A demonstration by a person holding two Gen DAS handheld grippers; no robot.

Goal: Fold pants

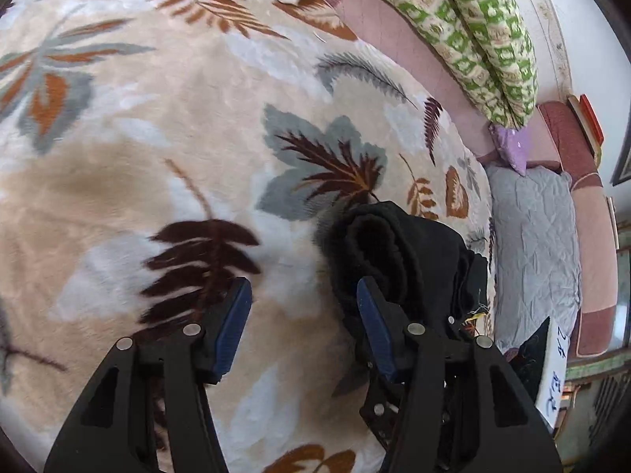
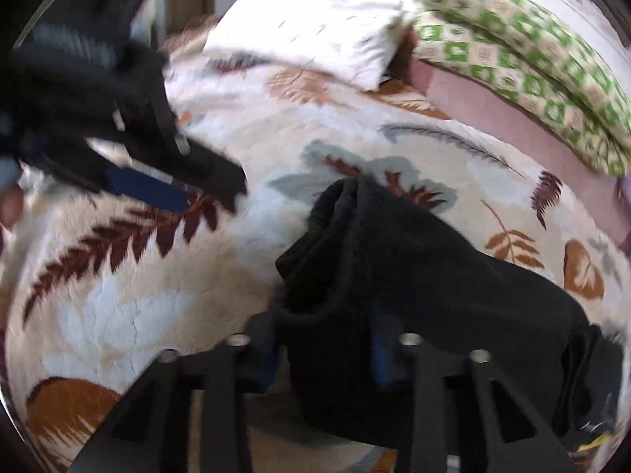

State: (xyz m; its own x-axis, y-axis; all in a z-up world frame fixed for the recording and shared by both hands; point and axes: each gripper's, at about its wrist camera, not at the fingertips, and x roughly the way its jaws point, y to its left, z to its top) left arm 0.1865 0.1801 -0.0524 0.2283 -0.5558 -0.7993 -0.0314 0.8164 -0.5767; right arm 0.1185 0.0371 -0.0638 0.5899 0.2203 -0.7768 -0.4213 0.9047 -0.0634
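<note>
Black pants (image 1: 398, 244) lie bunched on a cream, leaf-patterned blanket (image 1: 165, 126). In the left wrist view my left gripper (image 1: 303, 287) is open; only blanket shows between its blue pads (image 1: 236, 315), and the pants sit just outside its right finger. In the right wrist view the pants (image 2: 414, 260) rise in a crumpled mound from between the fingers of my right gripper (image 2: 327, 351). Fabric fills the gap and covers most of both pads, so the jaws look closed on it. The left gripper (image 2: 213, 193) appears blurred at the upper left, over the blanket (image 2: 138, 307).
A white pillow (image 2: 315, 35) lies at the far end of the blanket. Green patterned pillows (image 1: 473, 27) lean on a pink bed edge (image 1: 394, 31). On the right are a grey quilt (image 1: 536, 244), a purple cloth (image 1: 512, 146) and a white card with writing (image 1: 556, 370).
</note>
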